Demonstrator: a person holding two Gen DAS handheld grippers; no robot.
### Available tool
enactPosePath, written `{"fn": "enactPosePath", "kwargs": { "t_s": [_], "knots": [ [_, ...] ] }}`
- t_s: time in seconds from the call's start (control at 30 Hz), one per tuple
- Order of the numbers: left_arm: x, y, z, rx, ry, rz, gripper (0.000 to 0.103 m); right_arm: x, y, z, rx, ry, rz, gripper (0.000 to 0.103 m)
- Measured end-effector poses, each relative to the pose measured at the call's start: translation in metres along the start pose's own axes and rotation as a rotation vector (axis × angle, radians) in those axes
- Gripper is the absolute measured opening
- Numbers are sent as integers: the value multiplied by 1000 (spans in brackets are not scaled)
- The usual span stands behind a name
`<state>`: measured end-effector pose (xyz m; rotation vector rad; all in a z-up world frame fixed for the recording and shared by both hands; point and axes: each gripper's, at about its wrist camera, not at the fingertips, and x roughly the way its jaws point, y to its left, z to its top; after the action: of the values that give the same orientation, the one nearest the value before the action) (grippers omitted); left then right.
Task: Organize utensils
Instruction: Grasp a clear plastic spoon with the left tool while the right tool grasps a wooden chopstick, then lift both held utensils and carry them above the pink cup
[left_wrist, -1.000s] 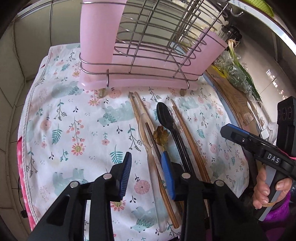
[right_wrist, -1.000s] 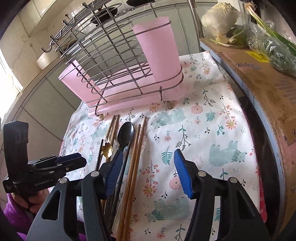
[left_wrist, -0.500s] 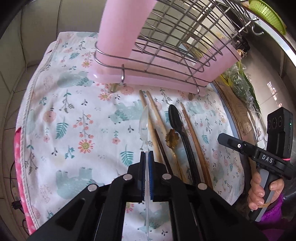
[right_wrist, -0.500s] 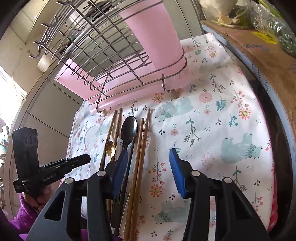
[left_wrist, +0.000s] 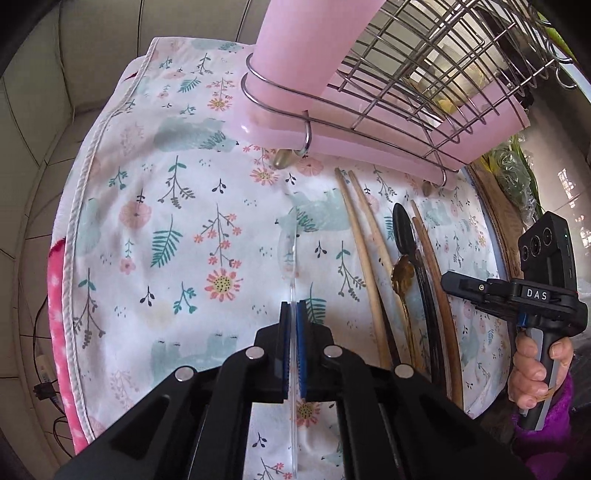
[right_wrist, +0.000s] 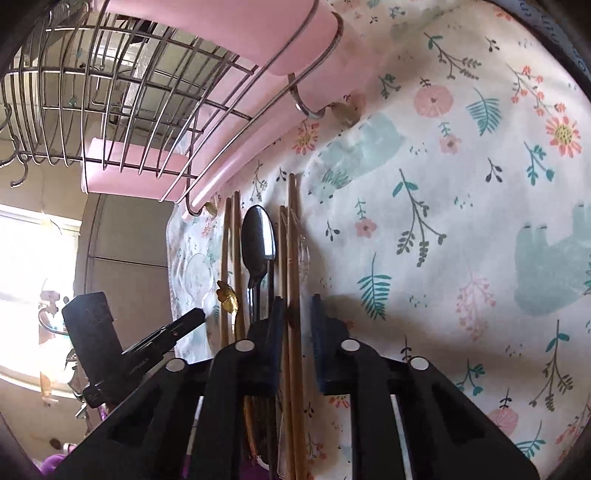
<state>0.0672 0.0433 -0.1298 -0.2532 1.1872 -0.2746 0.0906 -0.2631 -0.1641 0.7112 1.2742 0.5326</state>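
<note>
My left gripper (left_wrist: 293, 314) is shut on the thin handle of a clear plastic spoon (left_wrist: 291, 254), which points away over the floral cloth (left_wrist: 166, 206). To its right lie light wooden chopsticks (left_wrist: 369, 251), a gold spoon (left_wrist: 402, 269), a black spoon (left_wrist: 404, 229) and brown chopsticks (left_wrist: 432, 258). In the right wrist view my right gripper (right_wrist: 297, 310) sits low over the row. Its jaws are closing on the brown chopsticks (right_wrist: 293, 240) that run between the pads. The black spoon (right_wrist: 258, 240) lies just left of them.
A wire rack (left_wrist: 424, 81) with pink holders (left_wrist: 295, 48) stands at the back of the cloth. A cardboard box (left_wrist: 495, 206) with greens lies along the right edge. A pink towel (left_wrist: 59, 295) shows at the left edge. A hand in a purple sleeve (left_wrist: 532, 373) grips the right tool.
My left gripper closed on the clear spoon and carried it left, off the row. My right gripper dropped toward the cloth, rolled, and its jaws narrowed around the brown chopsticks.
</note>
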Motion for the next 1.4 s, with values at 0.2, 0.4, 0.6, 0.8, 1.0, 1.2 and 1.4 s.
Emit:
{"fn": "enactPosePath", "kwargs": {
  "t_s": [0.2, 0.4, 0.6, 0.8, 1.0, 1.2, 1.4],
  "knots": [
    [1, -2, 4, 3, 8, 8, 3, -19, 4, -3, -56, -52, -53, 7],
    [8, -8, 13, 20, 49, 46, 4, -43, 8, -2, -120, -119, -211, 7],
    [19, -15, 25, 51, 105, 88, 4, -27, 8, 8, -117, -27, -263, 8],
    [24, -16, 33, 54, 140, 90, 5, -10, 15, 18, -152, 31, -310, 9],
    [11, -15, 24, 64, 94, 74, 2, -18, 19, 14, -191, -25, -304, 7],
    [-39, -16, 12, 60, -61, -15, 2, -57, 37, -7, -268, -167, -266, 7],
    [-115, -24, 9, 77, -324, -110, 2, -117, 68, -29, -365, -359, -188, 7]
  ]
}}
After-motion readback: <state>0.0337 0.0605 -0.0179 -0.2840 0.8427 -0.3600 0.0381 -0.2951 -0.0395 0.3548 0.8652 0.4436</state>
